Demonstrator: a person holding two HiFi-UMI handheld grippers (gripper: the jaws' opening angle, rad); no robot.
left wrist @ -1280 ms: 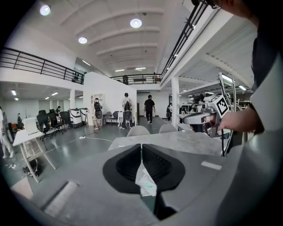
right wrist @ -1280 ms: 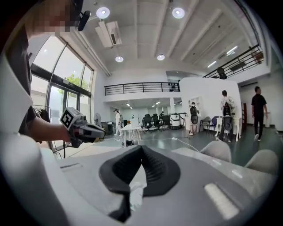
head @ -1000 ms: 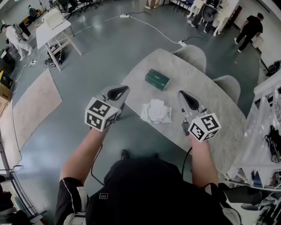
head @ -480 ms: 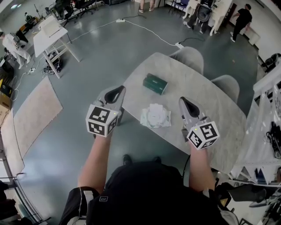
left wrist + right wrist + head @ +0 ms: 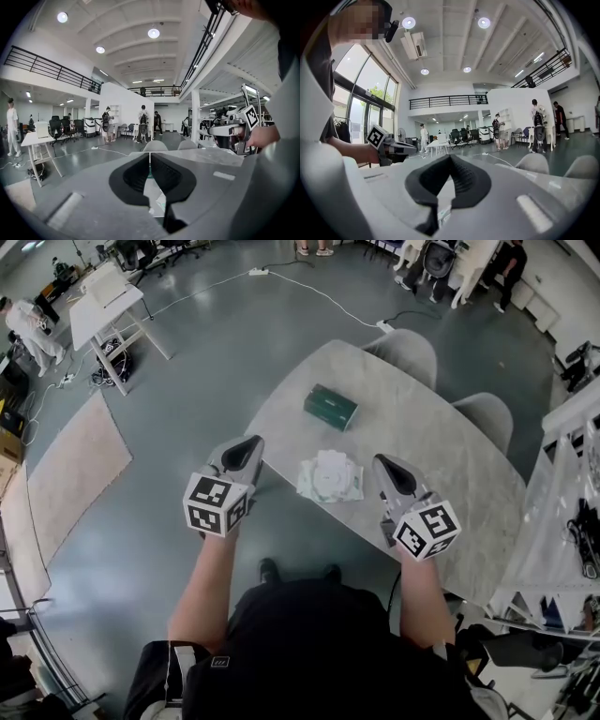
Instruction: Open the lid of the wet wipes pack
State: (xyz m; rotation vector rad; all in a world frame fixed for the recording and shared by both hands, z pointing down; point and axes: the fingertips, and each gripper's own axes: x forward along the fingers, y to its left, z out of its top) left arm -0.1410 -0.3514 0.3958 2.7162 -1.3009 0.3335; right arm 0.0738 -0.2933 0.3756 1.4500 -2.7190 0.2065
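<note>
Near the front edge of the tabletop [image 5: 422,418] lay the wet wipes pack [image 5: 330,476], white and a little crumpled, with its lid [image 5: 329,480] on the upper face. The lid seemed to lie flat, but it was too small in the head view to say whether it was shut or lifted. Further back on the same tabletop stood a dark green box [image 5: 330,408], well apart from the pack. The left gripper [image 5: 246,448] hung off the tabletop's left edge and the right gripper [image 5: 387,468] over its near right part, so the pack lay between them and touched neither. The left fingers [image 5: 133,178] were pressed together with only a thin slit and nothing in it, and the right fingers [image 5: 426,183] were closed on nothing as well. Compared with a second before, both hands had sunk a little toward the tabletop and the left one had rolled slightly, while the pack and the box had kept their places and the fingers had not opened. For the task this meant little: no finger was on the lid, and such a scene would fit hands coming down to the pack as well as hands resting beside a lid that was closed again.
</note>
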